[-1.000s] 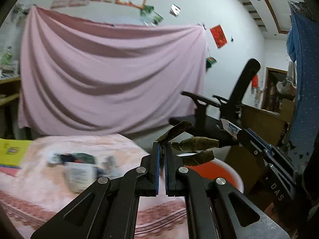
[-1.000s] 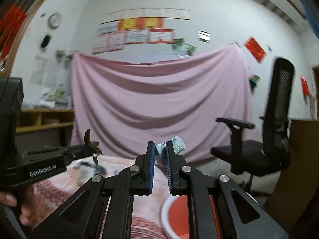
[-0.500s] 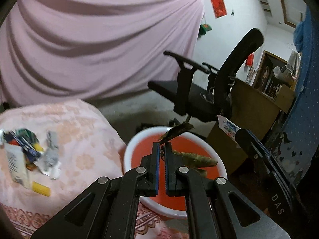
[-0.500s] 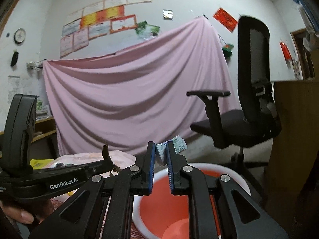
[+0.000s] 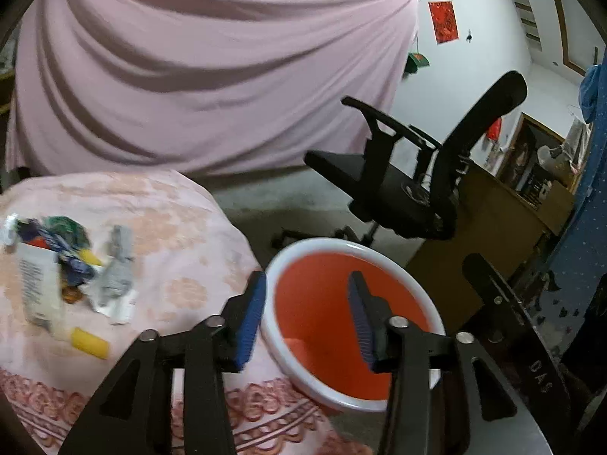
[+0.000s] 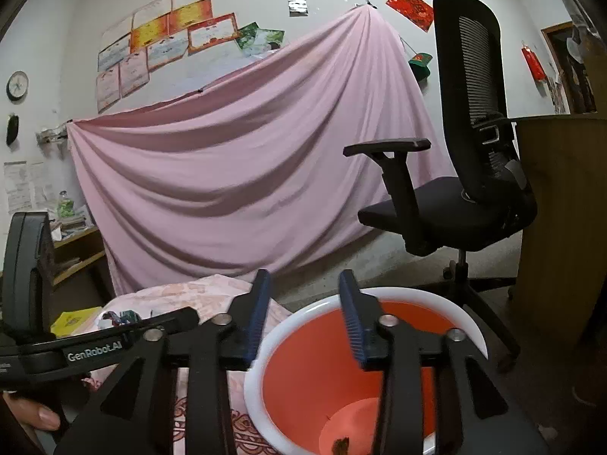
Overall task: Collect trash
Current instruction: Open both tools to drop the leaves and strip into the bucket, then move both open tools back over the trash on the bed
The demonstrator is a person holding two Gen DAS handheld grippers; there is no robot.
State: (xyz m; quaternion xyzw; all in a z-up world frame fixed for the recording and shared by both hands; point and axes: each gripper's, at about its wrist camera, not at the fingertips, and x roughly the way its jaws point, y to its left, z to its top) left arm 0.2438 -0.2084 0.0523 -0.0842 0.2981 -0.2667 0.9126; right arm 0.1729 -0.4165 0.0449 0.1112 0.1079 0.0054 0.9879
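Looking through the left wrist camera, I judge the job partly done: a loose heap of wrappers, a white carton and a yellow tube (image 5: 66,284) lies on the pink floral tablecloth (image 5: 182,235), to the left of the round white-rimmed orange plastic bin (image 5: 413,295). My left gripper (image 5: 306,313) hangs over the bin's near-left rim, jaws spread wide, holding and touching nothing. From the right wrist camera, the bin (image 6: 303,314) sits directly below; a small brown scrap (image 6: 340,444) rests on its floor, so some trash is in. My right gripper (image 6: 303,313) is also gaping wide and empty above the bin. The heap beside the bin is what I reckon remains to collect.
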